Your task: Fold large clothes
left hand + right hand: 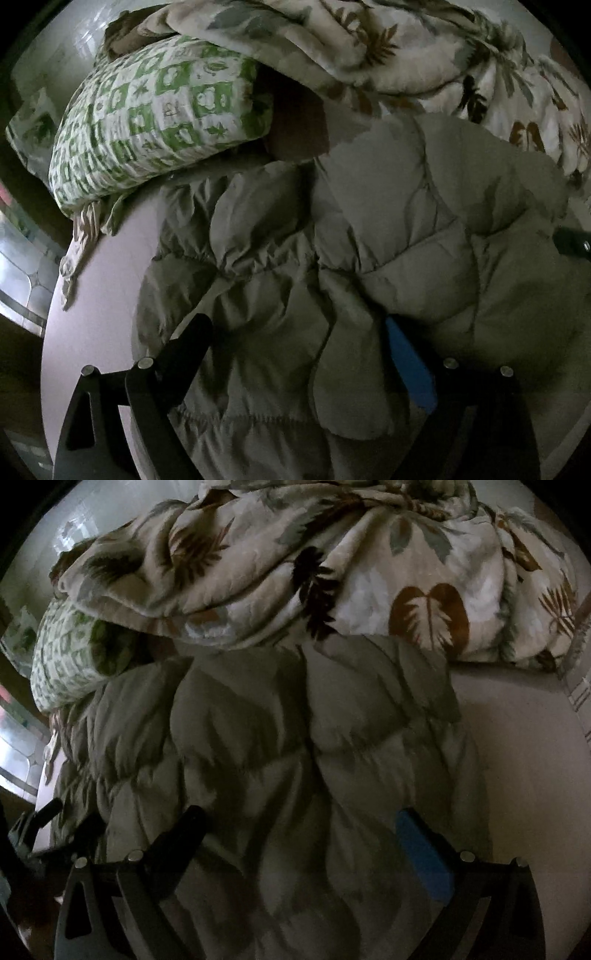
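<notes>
A puffy grey-olive quilted jacket lies crumpled on a pale bed sheet. In the left wrist view my left gripper hangs low over the jacket's lower part. Its jaws stand wide, with one black finger and one blue pad; folds of the jacket bulge between them, but nothing is pinched. In the right wrist view the jacket fills the middle. My right gripper is also open just above it, its blue pad beside the jacket's right edge.
A green-and-white patterned pillow lies at the jacket's upper left. A bunched leaf-print quilt sits behind the jacket. Bare sheet shows to the right of the jacket. The bed's left edge drops to a tiled floor.
</notes>
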